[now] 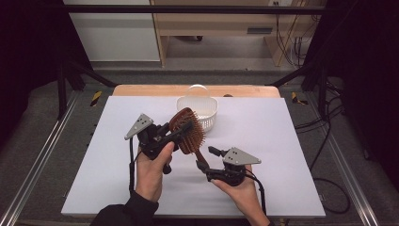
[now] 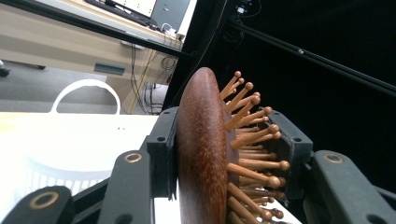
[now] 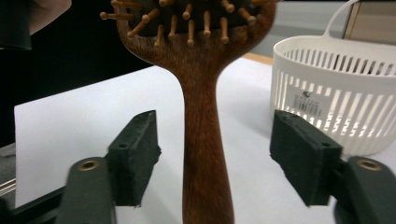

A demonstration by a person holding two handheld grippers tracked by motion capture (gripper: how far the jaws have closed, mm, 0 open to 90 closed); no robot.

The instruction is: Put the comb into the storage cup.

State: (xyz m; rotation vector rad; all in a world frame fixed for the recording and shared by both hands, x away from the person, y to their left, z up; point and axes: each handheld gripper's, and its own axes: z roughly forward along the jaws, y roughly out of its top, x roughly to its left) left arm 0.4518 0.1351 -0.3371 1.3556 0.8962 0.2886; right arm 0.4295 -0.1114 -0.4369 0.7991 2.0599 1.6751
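Holding the brush (image 1: 187, 131) by its head just in front of the basket (image 1: 199, 111), the left gripper (image 1: 175, 135) has its fingers clamped; the right gripper (image 1: 206, 159) has fingers apart around the handle. Back the right gripper away cleanly, without knocking the handle.

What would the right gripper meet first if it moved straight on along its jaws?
Probably the brush. Its handle stands between the open jaws of the right gripper, touching neither pad, and widens into the head straight ahead. The basket lies off to the side, so it looks out of that line.
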